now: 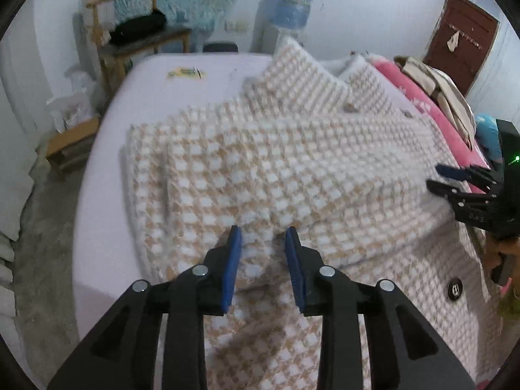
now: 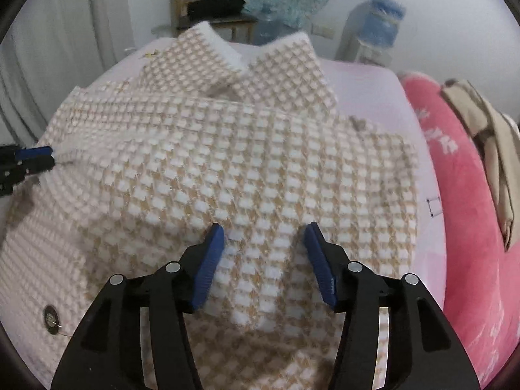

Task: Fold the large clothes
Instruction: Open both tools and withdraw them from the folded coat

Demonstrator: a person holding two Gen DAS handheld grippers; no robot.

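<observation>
1. Lilac-sheeted bed carries the checked fleece garment, spread and partly folded.
2. Likely soft, bulky, floppy; best pinched at hems or corners.
3. Left tongs apart over a fabric ridge; right tongs apart, empty.
4. Pink blanket lies beside the garment.

Pink pillow crowding bed's edge

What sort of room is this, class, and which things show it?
Probably a bedroom: a checked coat lies spread on a bed, a pink pillow beside it, a wooden chair by the wall.
</observation>
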